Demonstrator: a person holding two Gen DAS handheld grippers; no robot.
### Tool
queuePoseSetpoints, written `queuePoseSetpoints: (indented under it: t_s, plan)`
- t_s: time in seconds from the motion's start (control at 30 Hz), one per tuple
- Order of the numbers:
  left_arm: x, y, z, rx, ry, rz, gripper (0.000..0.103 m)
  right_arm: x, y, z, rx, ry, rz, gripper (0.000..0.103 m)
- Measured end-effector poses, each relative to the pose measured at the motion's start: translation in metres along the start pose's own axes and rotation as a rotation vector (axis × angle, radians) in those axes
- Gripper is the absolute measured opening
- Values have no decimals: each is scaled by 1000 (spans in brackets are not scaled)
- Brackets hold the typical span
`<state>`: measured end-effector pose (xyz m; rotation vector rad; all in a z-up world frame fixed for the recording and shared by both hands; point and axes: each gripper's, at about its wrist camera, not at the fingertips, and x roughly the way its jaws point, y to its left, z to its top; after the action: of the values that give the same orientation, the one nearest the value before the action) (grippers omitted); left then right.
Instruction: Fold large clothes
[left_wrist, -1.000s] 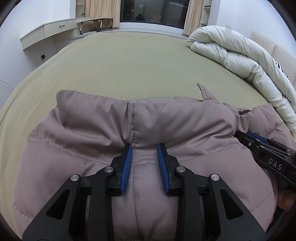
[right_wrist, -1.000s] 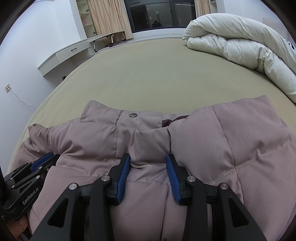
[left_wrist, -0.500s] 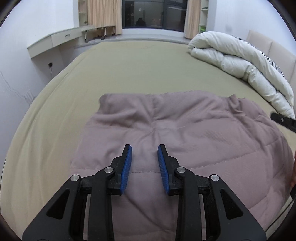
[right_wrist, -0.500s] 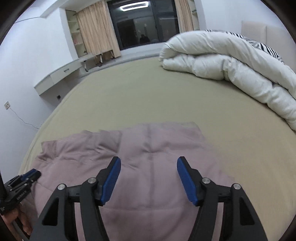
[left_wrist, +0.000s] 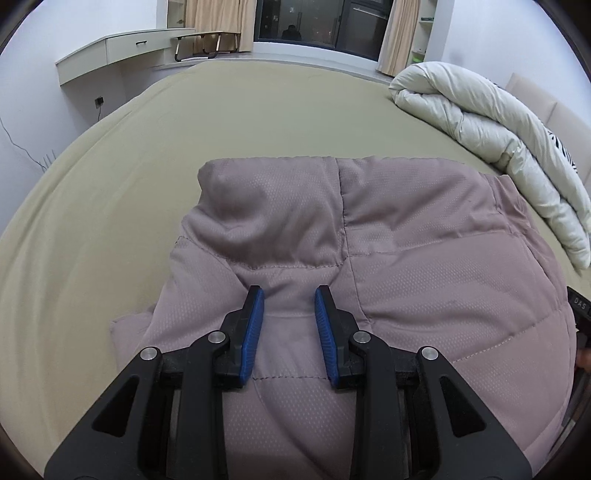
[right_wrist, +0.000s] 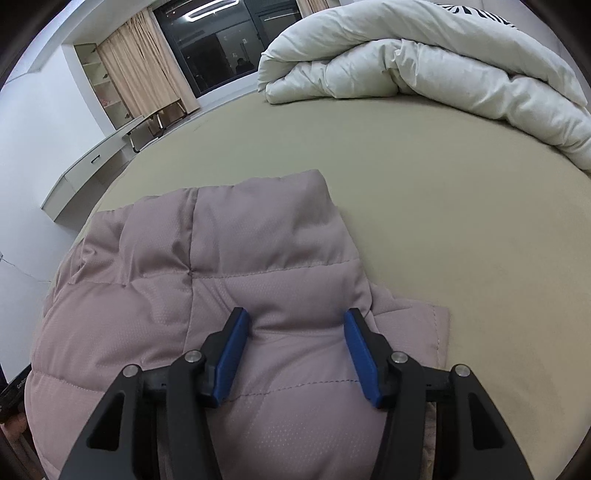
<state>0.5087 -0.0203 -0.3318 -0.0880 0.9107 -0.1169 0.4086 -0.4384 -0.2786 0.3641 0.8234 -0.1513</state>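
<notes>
A dusty-pink quilted puffer jacket lies folded on the olive bed sheet. In the left wrist view my left gripper is shut on a padded fold at the jacket's near left side, and fabric bulges up between the blue pads. In the right wrist view the jacket shows its right corner. There my right gripper has its jaws closing on a thick bulge of the jacket, and both pads dent the fabric. A lower layer sticks out to the right.
A rolled white duvet lies along the bed's right side, also seen as the duvet at the back. A wall desk and a dark window stand beyond the bed's far edge. The right tool's body shows at the frame edge.
The collar with its snap is out of sight; the jacket now lies doubled over. The right jaws opened wide above it, then came down around a thick fold. The left gap looks unchanged.
</notes>
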Motion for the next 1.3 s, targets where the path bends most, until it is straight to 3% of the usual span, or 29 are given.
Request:
queuePoseSetpoints:
  t_s: [0.47,0.57,0.67,0.8,0.87,0.93,1.03,1.13,1.3]
  plan:
    - [12,33,-16,-94,-32,-127,28,5,-22,-4,107,-36,95,57]
    - [3,30,-10,-98,-1,-110,28,1,-18,2,104,-5,76,57]
    - [-36,24,-10,-83,5,-75,28,-27,2,11,76,12,1,59]
    - [-93,-16,-26,51,-81,-102,28,-85,56,-6,-59,-64,117,59]
    - [-89,-35,-39,134,-58,-100,28,-98,87,-24,-147,-57,156,61]
    - [-73,-32,-51,102,-34,-103,28,-94,108,-41,-224,-23,150,70]
    - [-65,-18,-58,13,-34,-133,28,-76,117,-65,-313,-26,70,95]
    - [-59,-24,-65,71,-43,-108,28,-63,112,-81,-380,-81,42,96]
    - [-46,-19,-68,48,-53,-137,28,-60,112,-90,-402,-105,17,96]
